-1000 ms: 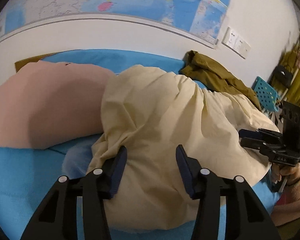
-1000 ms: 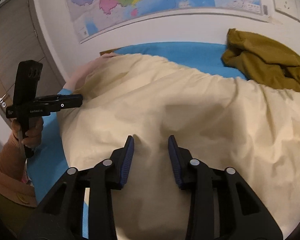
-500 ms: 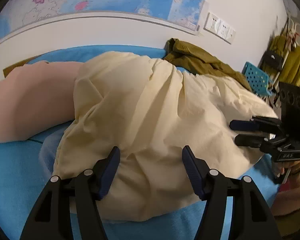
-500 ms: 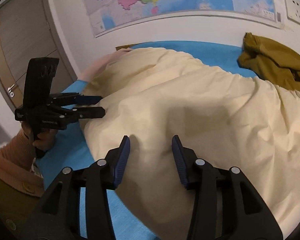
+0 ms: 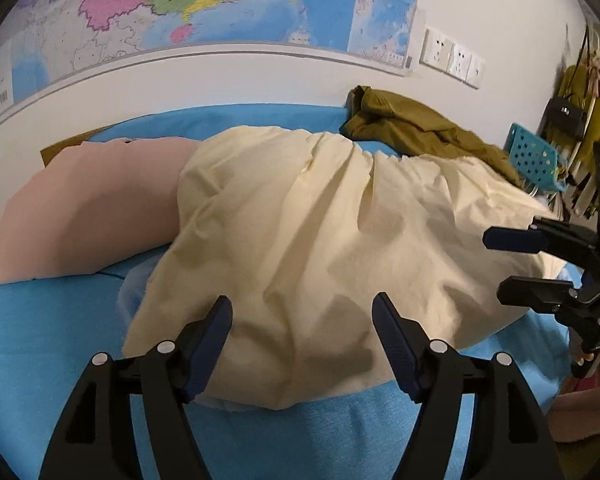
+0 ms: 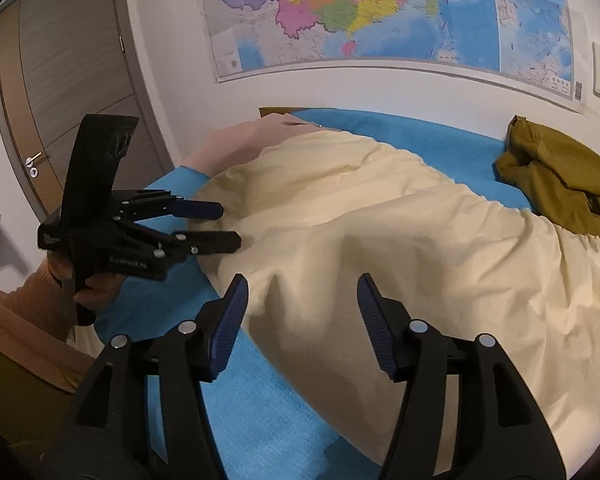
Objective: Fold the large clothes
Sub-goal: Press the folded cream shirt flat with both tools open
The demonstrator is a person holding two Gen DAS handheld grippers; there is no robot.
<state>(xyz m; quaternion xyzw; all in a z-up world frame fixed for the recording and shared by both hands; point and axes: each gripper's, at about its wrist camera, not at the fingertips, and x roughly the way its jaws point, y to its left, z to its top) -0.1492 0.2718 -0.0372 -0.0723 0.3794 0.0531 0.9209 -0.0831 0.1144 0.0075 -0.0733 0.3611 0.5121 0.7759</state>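
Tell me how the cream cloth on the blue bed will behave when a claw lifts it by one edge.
The cream cloth lies in soft wrinkles and folds, so it will probably droop and trail rather than hold shape. It covers much of the blue bed, so one pinch likely lifts only a corner. It looks thin, probably light.

A large cream cloth lies heaped and wrinkled across the middle of the blue bed, its near edge folded under. A pink cloth lies flat at its 9 o'clock, partly beneath it; an olive garment sits crumpled at 1 o'clock.
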